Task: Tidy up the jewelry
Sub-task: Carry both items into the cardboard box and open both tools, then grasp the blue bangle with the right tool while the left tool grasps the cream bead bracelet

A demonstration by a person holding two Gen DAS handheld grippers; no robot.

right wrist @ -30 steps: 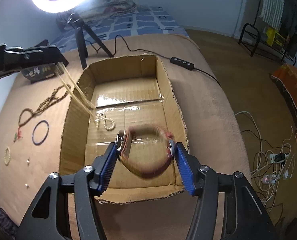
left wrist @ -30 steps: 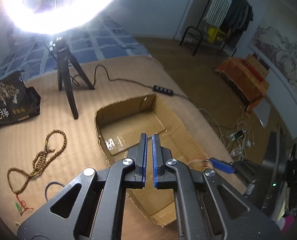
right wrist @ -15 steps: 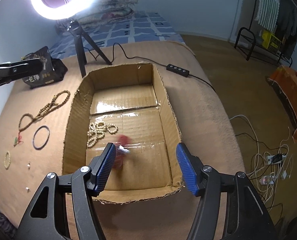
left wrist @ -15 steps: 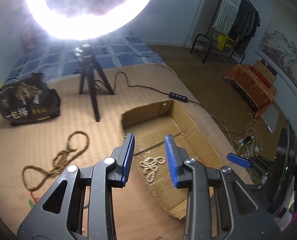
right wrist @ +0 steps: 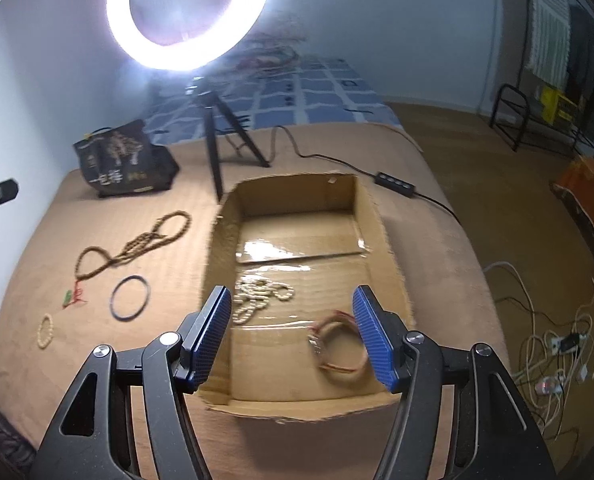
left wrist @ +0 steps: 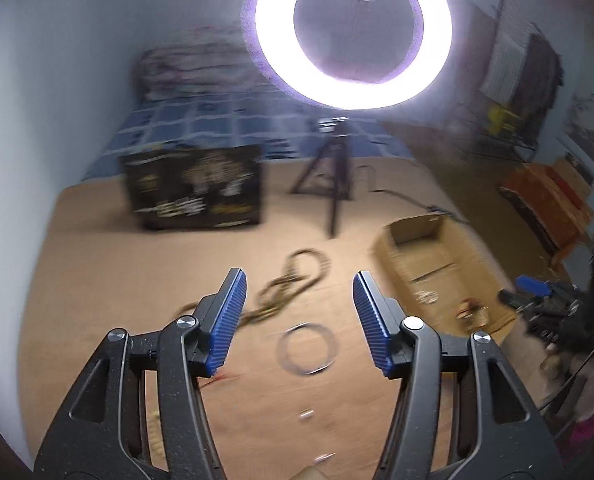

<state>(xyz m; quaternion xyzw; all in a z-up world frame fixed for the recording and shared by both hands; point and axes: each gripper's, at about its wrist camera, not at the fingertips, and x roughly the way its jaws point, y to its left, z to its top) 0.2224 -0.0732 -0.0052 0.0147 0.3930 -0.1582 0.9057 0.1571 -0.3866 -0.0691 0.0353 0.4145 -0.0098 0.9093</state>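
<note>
Both tools are spread wide and hold nothing. The right tool (right wrist: 291,334) hangs over the near end of one open cardboard box (right wrist: 381,224) in the middle of the right wrist frame. Two pieces lie in the box: a pale bead string (right wrist: 257,296) at centre and a reddish bracelet (right wrist: 339,346) at lower right, just beside the tool's right finger.

Three pieces lie on the tan bed cover (right wrist: 97,360) left of the box: one long brown bead necklace (right wrist: 137,242) at centre left, one dark ring-shaped bangle (right wrist: 130,298) below it, and one small pale bead bracelet (right wrist: 45,331) at lower left.

The left tool (left wrist: 299,322) points over the necklace (left wrist: 291,284) and bangle (left wrist: 308,348), both blurred, between its fingers. One lit ring light (right wrist: 189,12) on a tripod and one black bag (right wrist: 125,160) stand in the upper part of the frame.
</note>
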